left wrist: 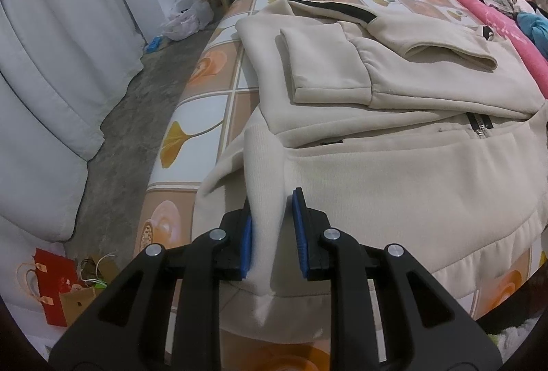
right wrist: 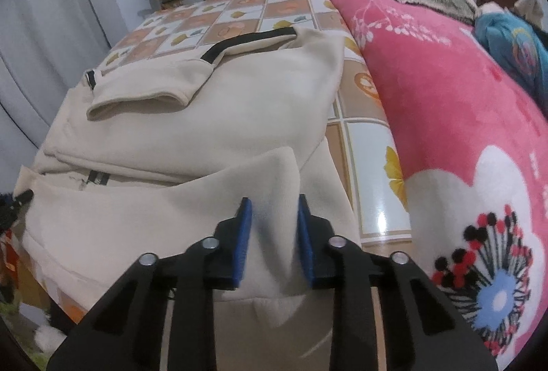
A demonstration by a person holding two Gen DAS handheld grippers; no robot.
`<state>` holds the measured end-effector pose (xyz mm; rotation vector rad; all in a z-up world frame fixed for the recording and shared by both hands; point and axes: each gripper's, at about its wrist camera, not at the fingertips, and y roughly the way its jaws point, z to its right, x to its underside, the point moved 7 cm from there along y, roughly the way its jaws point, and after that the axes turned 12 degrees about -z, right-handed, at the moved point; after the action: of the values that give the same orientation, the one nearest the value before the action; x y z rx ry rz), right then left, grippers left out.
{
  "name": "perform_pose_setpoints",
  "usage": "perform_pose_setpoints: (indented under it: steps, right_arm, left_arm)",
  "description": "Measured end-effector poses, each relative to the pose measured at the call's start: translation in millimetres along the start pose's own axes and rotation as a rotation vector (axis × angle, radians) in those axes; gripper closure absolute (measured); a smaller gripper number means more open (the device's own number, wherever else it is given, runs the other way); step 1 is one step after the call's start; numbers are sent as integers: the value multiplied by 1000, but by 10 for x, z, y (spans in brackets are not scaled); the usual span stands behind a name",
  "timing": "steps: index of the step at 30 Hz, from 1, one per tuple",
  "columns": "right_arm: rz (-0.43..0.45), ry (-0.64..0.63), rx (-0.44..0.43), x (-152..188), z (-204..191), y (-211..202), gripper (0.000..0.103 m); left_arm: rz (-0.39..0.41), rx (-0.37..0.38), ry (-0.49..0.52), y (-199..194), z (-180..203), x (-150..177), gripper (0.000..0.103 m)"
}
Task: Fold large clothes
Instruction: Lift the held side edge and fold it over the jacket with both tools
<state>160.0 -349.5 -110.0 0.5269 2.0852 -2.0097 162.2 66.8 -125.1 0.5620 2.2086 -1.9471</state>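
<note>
The cream sweatshirt (left wrist: pixel 394 179) looks thick, soft and floppy; it should sag between grips, so the 2 hem corners are the sensible holds. It lies on the tiled bedspread (left wrist: pixel 212 117), sleeves already folded in, black collar trim far off. The left gripper (left wrist: pixel 270 230) and right gripper (right wrist: pixel 274 234) each pinch a raised hem corner between blue pads.
</note>
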Motion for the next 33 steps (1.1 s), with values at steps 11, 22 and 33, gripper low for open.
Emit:
perform_pose_setpoints:
  steps: [11, 22, 33]
  right_arm:
    - [-1, -46, 74, 13, -50, -5, 83]
    - [-11, -32, 77, 35, -39, 5, 83]
    - [-16, -32, 82, 21, -36, 20, 83]
  left_arm:
    - [-13, -46, -5, -7, 24, -21, 83]
    - [-30, -55, -3, -9, 29, -33, 82]
    - [-34, -72, 9, -9, 33, -32, 82]
